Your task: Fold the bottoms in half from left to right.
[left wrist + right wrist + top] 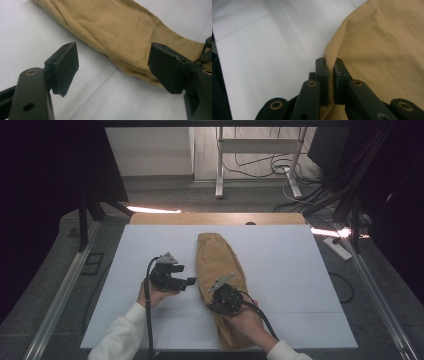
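Observation:
A mustard-yellow cloth garment (218, 265) lies folded lengthwise on the white table sheet (280, 270), running from the far middle to the near edge. My right gripper (216, 301) rests on the cloth's left edge; in the right gripper view its jaws are shut on a pinched fold of the cloth (331, 58). My left gripper (191, 281) hovers just left of the cloth at mid-length, pointing toward it. In the left gripper view its pads (66, 66) stand wide apart with bare sheet between them, and the cloth (120, 32) lies just beyond.
Wooden table edge (215, 218) shows past the sheet. Metal rails (60, 295) flank the table on both sides. White desk legs (219, 165) and loose cables (280, 167) lie on the floor behind. Bare sheet spreads right of the cloth.

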Action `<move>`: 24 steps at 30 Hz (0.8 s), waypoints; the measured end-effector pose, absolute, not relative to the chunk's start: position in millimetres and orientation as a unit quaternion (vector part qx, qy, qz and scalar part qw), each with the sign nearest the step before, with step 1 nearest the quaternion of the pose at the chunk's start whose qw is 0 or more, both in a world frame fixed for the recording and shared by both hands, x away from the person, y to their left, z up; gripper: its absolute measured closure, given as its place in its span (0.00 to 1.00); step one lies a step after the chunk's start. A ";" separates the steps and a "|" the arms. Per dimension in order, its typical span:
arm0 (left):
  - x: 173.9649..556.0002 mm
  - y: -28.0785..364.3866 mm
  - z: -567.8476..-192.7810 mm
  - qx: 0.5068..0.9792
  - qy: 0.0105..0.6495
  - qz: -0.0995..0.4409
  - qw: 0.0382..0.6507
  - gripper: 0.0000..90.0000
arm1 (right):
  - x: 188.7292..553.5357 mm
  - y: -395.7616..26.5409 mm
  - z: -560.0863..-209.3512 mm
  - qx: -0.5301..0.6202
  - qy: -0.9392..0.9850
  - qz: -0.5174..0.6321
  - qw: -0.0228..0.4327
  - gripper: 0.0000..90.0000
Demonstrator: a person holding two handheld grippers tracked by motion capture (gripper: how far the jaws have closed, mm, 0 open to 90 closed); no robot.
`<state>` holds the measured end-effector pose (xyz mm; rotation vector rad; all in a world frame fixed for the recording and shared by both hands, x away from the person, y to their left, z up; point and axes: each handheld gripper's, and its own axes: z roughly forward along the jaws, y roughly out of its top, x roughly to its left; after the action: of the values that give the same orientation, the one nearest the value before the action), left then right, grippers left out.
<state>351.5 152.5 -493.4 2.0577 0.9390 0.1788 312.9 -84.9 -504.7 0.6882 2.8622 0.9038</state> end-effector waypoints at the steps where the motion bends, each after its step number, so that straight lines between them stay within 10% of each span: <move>1: 351.6 153.1 -493.1 0.822 0.375 0.071 0.422 0.27 | 312.1 -82.9 -505.7 0.221 0.929 0.295 0.030 0.94; 24: 353.7 159.2 -492.4 0.818 0.381 0.074 0.425 0.27 | 302.2 -59.7 -511.3 0.201 0.926 0.319 0.001 0.86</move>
<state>353.7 159.2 -492.4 2.0463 0.9518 0.1858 302.2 -59.7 -511.3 0.6317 2.9074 1.0004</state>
